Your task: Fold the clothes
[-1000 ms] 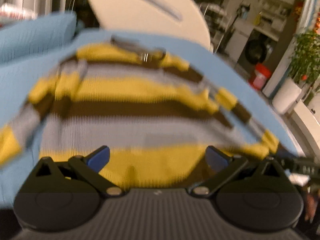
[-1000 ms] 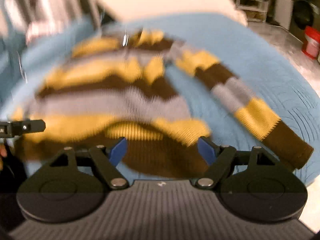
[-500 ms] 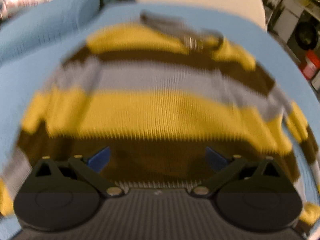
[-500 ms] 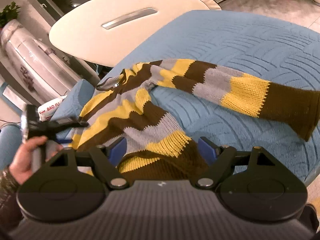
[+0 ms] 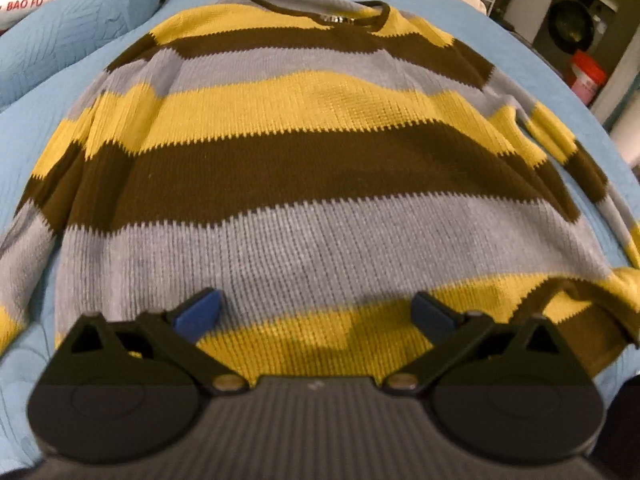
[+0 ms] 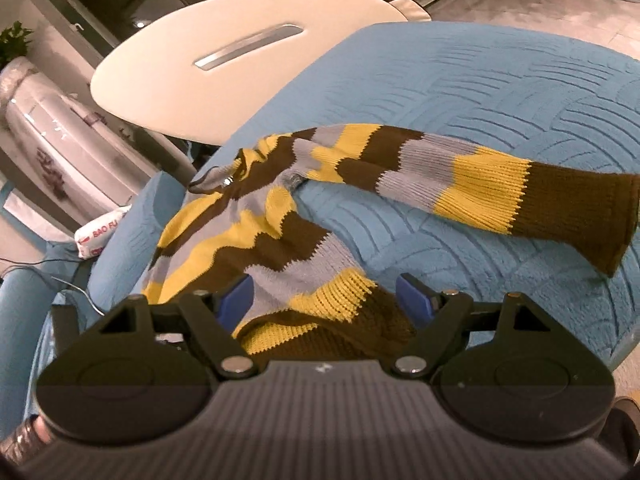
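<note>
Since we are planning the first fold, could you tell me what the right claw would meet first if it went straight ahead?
Most likely the striped sweater: its rumpled hem lies between the open right claw, though depth is unclear.

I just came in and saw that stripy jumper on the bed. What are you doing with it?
A person is holding a gripper in each hand to fold a striped sweater lying on a blue quilted cover. The sweater is spread out face up, with one sleeve stretched out to the side. The left gripper and the right gripper are both open near the bottom hem, and neither has taken hold of anything. No fold has been made yet.
</note>
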A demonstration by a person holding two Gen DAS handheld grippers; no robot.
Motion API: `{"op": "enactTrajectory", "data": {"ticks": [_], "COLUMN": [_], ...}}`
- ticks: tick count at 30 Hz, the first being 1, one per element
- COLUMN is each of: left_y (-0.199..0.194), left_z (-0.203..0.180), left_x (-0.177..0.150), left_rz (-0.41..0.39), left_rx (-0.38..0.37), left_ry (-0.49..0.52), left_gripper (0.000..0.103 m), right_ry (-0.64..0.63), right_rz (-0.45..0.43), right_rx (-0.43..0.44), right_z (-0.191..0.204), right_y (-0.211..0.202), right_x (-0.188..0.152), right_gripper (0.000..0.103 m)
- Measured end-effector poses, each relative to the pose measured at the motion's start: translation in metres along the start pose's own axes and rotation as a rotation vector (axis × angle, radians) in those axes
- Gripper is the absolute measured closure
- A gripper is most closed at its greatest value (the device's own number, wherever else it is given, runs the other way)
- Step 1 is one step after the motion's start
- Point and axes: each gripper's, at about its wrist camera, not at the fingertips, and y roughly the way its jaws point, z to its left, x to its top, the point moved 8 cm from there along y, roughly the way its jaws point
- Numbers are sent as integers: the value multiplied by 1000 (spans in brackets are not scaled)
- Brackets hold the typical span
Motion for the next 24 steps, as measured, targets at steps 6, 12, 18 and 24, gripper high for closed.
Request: {"op": "enactTrajectory", "data": {"ticks": [6,12,18,24], "left_y": [-3,-6,-9,-14], "left_z": [3,3,2,6], "left_x": [-3,-9,-21,-27], "left_rz": [-12,-28,-127,-182], "left_rx": [-11,0,0,-38], "left_ry": [-8,19,85,105], "left_gripper": [0,0,0,0], "right_ry": [-5,-1,85,287], "right_rz": [23,25,-79,-306], "right_rx": [-27,-44,-102,-355], "right_z": [-2,-4,-21,-103], "right_y": [4,4,-17,-77], "right_x": [-3,-3,11,42], "right_gripper": [22,22,22,22]}}
